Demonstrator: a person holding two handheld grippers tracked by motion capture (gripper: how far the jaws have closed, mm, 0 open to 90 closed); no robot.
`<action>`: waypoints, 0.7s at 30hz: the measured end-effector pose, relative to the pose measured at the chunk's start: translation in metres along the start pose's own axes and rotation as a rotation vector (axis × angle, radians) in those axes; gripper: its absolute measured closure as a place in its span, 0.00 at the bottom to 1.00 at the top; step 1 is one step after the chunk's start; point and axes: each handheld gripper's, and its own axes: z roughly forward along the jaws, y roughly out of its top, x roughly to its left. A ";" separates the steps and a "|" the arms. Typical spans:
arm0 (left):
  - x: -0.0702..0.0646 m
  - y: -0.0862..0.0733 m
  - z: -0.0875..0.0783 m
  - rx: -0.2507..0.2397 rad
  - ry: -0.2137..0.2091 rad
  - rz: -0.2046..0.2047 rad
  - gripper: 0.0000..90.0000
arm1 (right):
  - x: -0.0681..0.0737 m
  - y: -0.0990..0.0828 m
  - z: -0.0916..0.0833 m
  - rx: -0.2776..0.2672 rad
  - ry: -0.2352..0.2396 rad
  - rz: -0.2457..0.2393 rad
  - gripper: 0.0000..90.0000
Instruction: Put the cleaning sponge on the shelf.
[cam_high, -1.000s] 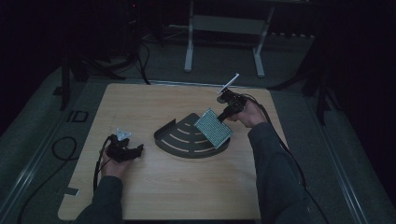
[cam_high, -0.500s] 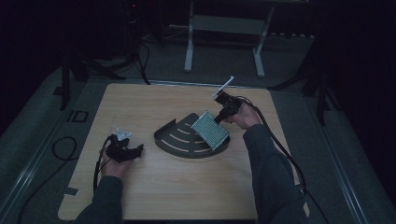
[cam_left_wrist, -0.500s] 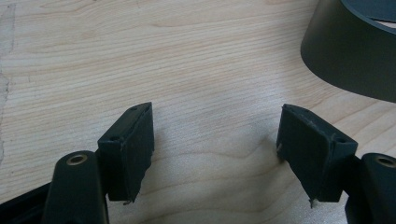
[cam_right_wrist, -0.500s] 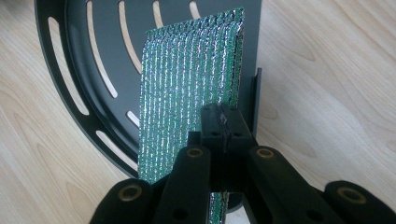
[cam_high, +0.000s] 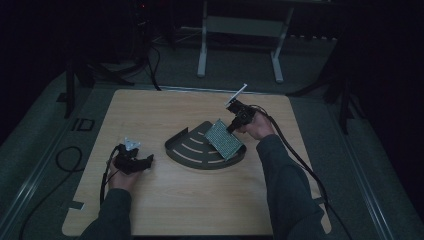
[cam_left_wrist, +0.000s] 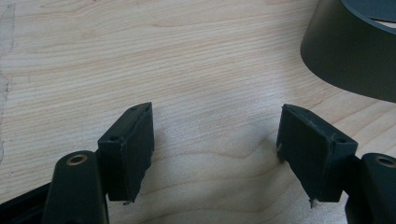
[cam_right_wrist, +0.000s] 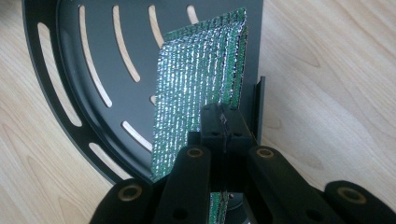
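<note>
counter (cam_high: 200, 200): light wood-grain top, rounded corners, standing on a grey floor (cam_high: 380, 165) | directly on it: black quarter-round tray (cam_high: 192, 150) with curved slots, near the middle | left claw (cam_high: 134, 161): resting on the near-left part of the top, well apart from tray

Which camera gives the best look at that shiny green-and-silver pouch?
The right gripper view: the pouch fills the middle, its foil weave sharp, pinched by the right gripper over the black tray. The high view shows it small and dim; the left gripper view offers wood and tray wall.
</note>
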 end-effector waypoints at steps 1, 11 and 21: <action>0.000 0.000 0.000 0.000 0.000 0.000 0.31 | 0.001 0.000 0.001 0.004 -0.004 0.001 1.00; 0.000 0.000 0.000 0.000 0.000 0.000 0.31 | 0.005 -0.002 0.012 0.038 -0.025 -0.036 1.00; 0.000 0.000 0.000 0.000 -0.001 0.000 0.31 | 0.006 -0.003 0.021 0.069 -0.077 -0.055 1.00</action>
